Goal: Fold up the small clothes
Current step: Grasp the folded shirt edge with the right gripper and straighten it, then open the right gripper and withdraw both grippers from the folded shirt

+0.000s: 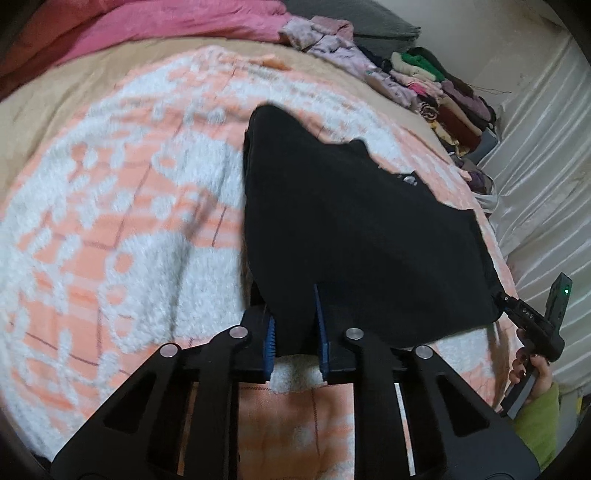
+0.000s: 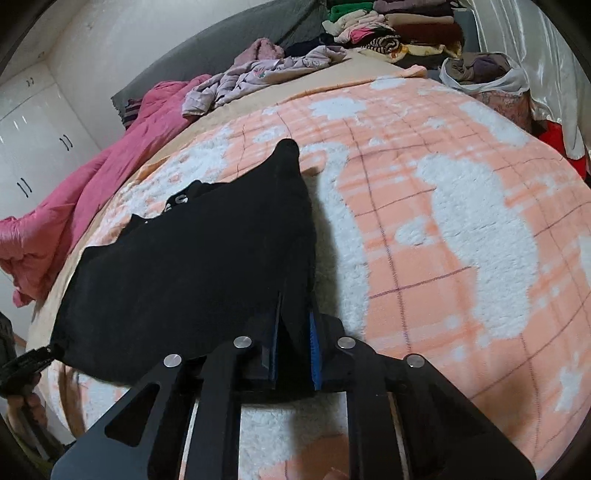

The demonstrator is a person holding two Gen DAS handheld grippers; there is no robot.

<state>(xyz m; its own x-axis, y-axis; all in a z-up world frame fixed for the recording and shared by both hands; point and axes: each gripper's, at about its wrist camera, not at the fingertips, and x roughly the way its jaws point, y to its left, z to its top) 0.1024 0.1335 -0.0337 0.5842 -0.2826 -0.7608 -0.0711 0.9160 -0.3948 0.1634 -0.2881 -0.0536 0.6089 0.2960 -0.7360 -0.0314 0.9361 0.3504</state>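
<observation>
Both grippers are pinched on the black garment [image 1: 351, 229] now, one at each near corner, and it hangs stretched between them just above the blanket [image 1: 110, 221]. The left gripper [image 1: 295, 325] has its blue pads [image 1: 271, 343] closed on the cloth's left near corner, the fabric bunched between them. Over on the other side, the right gripper [image 2: 295, 332] has clamped the right near corner the same way, jaws nearly together with a fold of cloth in between. From the left wrist view the right gripper [image 1: 517, 310] shows at the garment's far right tip, a hand [image 1: 532, 369] in a green sleeve [image 1: 539, 424] behind it. The garment's far points droop toward the middle of the blanket. A clothes pile [image 2: 388, 33] sits along the far edge, with a pink quilt [image 2: 74, 206] at the left edge.
</observation>
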